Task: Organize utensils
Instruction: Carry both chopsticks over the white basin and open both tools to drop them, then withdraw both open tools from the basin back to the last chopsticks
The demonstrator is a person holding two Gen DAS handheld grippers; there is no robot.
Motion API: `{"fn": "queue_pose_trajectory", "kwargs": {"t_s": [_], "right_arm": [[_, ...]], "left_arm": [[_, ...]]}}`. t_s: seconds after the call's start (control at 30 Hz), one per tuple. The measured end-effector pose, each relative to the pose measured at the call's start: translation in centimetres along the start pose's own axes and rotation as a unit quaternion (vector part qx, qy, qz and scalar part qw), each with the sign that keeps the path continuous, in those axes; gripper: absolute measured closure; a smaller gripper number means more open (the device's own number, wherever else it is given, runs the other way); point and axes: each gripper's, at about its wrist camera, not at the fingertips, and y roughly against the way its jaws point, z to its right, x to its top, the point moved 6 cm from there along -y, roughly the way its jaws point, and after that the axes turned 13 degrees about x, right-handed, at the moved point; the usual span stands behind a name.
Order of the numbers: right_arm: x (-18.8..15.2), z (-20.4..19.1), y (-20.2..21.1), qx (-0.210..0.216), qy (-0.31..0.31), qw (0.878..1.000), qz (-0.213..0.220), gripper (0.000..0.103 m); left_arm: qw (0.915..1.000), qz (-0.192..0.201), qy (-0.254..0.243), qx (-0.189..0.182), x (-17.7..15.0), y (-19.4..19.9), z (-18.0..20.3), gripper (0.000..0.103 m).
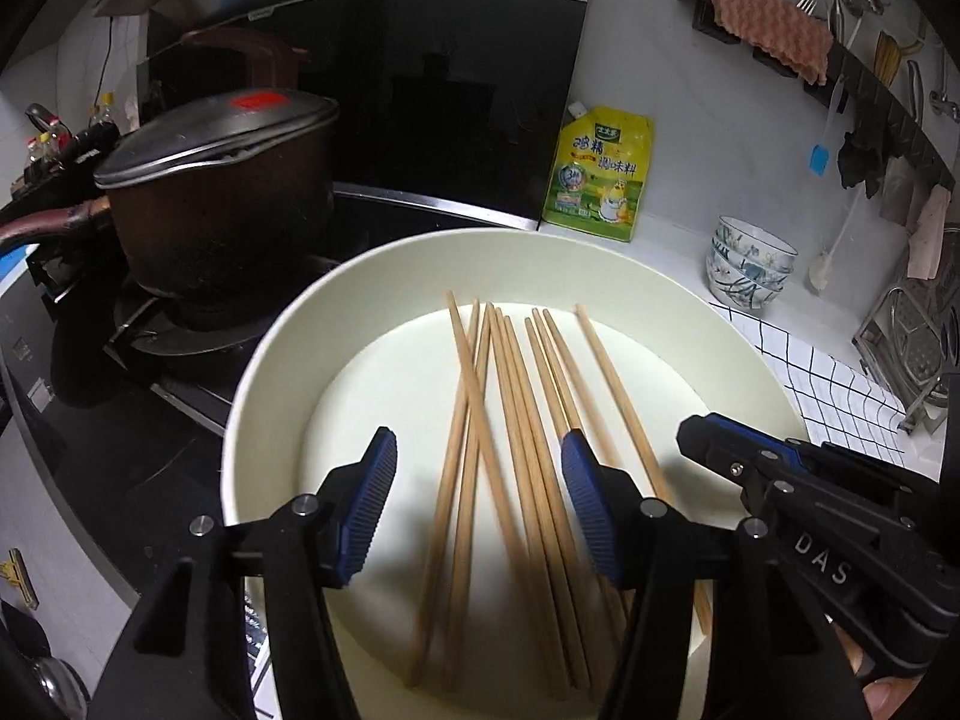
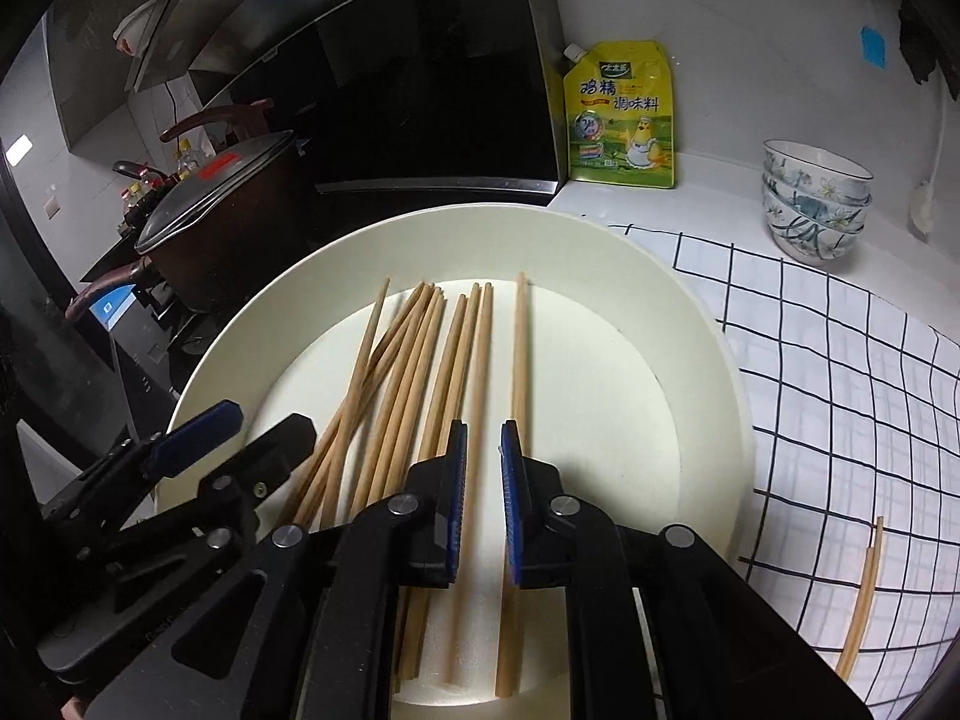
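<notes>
Several wooden chopsticks (image 1: 516,450) lie in a big cream round dish (image 1: 282,336), fanned out lengthwise. My left gripper (image 1: 480,474) is open above their near ends, straddling several of them. My right gripper (image 2: 483,450) hovers over the same dish (image 2: 690,324) with a narrow gap between its blue pads, holding nothing; a lone chopstick (image 2: 519,348) lies just under its right finger and the bundle (image 2: 420,372) to its left. Each gripper shows in the other's view: the right (image 1: 780,480), the left (image 2: 198,438). A further pair of chopsticks (image 2: 864,594) lies on the checked cloth.
A brown lidded pot (image 1: 222,180) stands on the black stove at left. A yellow seasoning pouch (image 1: 600,174) leans on the wall. Stacked patterned bowls (image 1: 750,270) stand at right by a white grid cloth (image 2: 840,390). Utensils and a cloth hang on a wall rail (image 1: 840,42).
</notes>
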Motion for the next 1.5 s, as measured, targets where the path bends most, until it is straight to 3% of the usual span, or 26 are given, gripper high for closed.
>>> {"fn": "queue_pose_trajectory", "kwargs": {"t_s": [0.5, 0.63, 0.87, 1.2, 1.5], "right_arm": [[-1.4, -0.4, 3.1, -0.020, 0.004, 1.000, 0.021, 0.090], [-2.0, -0.5, 4.4, -0.029, 0.005, 0.999, 0.030, 0.085], [-3.1, 0.2, 6.5, -0.044, -0.001, 0.998, 0.043, 0.081], [-5.7, 1.8, 9.9, -0.070, -0.011, 0.996, 0.062, 0.076], [-9.8, 4.2, 14.1, -0.114, -0.024, 0.990, 0.076, 0.065]], "left_arm": [[0.9999, 0.001, 0.009, 0.004, -1.2, 2.0, -0.8, 0.044], [0.9999, 0.005, 0.013, 0.002, -1.5, 2.7, -0.8, 0.038], [0.9999, 0.008, 0.008, 0.001, -2.2, 3.9, -0.4, 0.037], [0.9998, 0.017, 0.007, -0.009, -3.7, 6.2, 0.9, 0.023], [0.9994, 0.024, -0.008, -0.023, -5.8, 8.4, 3.0, 0.013]]}}
